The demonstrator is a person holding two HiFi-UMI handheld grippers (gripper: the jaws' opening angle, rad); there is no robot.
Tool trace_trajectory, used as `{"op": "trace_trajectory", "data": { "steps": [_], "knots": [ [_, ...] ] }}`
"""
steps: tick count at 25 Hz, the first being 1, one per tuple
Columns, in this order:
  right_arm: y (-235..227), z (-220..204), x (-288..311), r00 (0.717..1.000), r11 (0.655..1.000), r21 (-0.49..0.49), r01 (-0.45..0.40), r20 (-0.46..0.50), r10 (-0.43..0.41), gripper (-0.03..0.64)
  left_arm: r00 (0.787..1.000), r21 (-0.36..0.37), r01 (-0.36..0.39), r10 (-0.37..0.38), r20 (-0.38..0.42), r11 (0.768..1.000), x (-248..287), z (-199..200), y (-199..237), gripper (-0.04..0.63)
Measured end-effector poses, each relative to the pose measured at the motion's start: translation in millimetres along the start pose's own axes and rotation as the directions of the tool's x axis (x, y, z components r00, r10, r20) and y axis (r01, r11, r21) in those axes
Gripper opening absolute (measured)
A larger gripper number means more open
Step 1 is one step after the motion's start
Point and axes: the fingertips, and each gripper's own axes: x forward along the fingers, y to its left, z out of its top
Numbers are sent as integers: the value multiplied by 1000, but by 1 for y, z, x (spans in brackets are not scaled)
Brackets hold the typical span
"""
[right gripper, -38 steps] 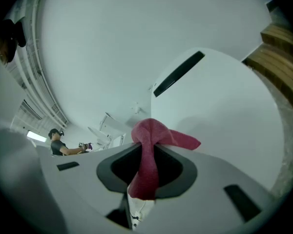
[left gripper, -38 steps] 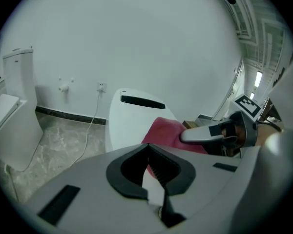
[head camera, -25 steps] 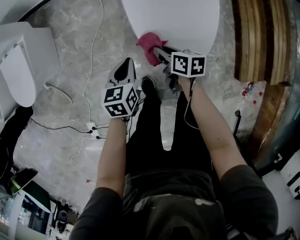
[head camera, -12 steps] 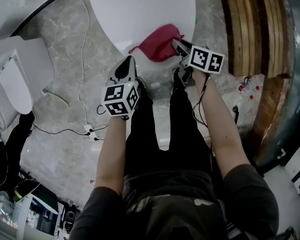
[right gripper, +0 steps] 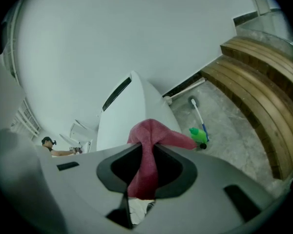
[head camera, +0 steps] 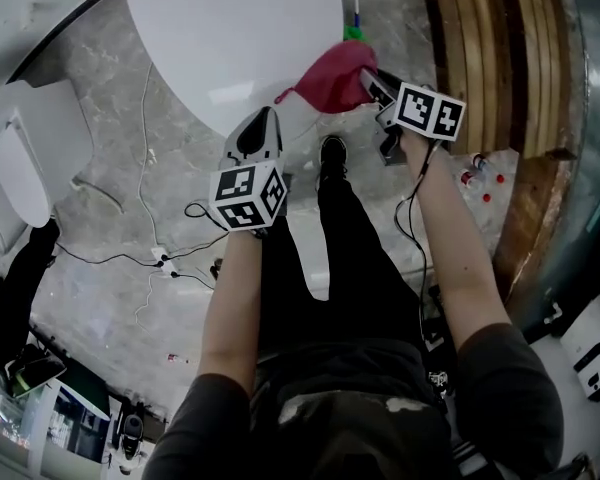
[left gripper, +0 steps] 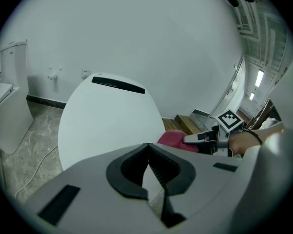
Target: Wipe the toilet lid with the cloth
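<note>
Our right gripper [head camera: 373, 88] grips the cloth [head camera: 332, 76] at the edge of the lid [head camera: 230, 38]; left gripper [head camera: 259, 120] closed, empty. Wiping seems underway, unfinished.

Grey marble floor [head camera: 100, 168] spreads out below me, and thin white cables [head camera: 145, 98] trail across it toward a white plug [head camera: 162, 259]. On my right, curved wooden steps [head camera: 500, 58] rise in bands. A blue-handled brush [right gripper: 198, 112] lies on the marble near them, with a green plastic piece [right gripper: 199, 134] at its near end. Two small red-capped items [head camera: 477, 180] sit by the foot of the steps. Off to my left stands a second toilet [left gripper: 10, 111], and far behind it a person [right gripper: 51, 143] holds out an arm.
</note>
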Motion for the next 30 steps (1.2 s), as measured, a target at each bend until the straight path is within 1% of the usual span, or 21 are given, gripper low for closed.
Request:
{"op": "trace_trajectory", "data": {
  "steps": [3,7,11,15,18,20,23,26,30],
  "knots": [
    [18,-8,-4,998,998,-52,-47,-31,46,67,1000,-18,1,-1,15,1000,0,-3,-7,8],
    [70,-41,0,986,985,-90,-149,-94,140,67,1000,-28,-5,6,14,1000,-15,-10,5,8],
    [141,-71,16,967,966,-105,-238,-122,225,67,999,-24,-24,24,28,999,-43,-8,38,8],
    [200,-117,53,948,954,-82,-287,-168,271,67,999,-25,-43,44,25,999,-74,-9,86,8],
    [231,-139,82,948,956,-70,-285,-170,270,67,998,-25,-53,54,25,998,-94,-8,118,8],
    [238,-154,103,949,962,-45,-271,-181,259,67,998,-27,-59,59,18,998,-103,-10,137,8],
    [237,-165,128,959,973,-37,-226,-182,216,67,998,-18,-58,58,2,998,-111,-16,160,8],
    [232,-164,137,970,981,-49,-186,-167,175,67,998,-22,-55,55,-2,998,-115,-20,173,8],
    [212,-163,122,976,985,-47,-163,-155,154,67,999,-32,-46,46,-8,998,-111,-27,167,8]
  ]
}}
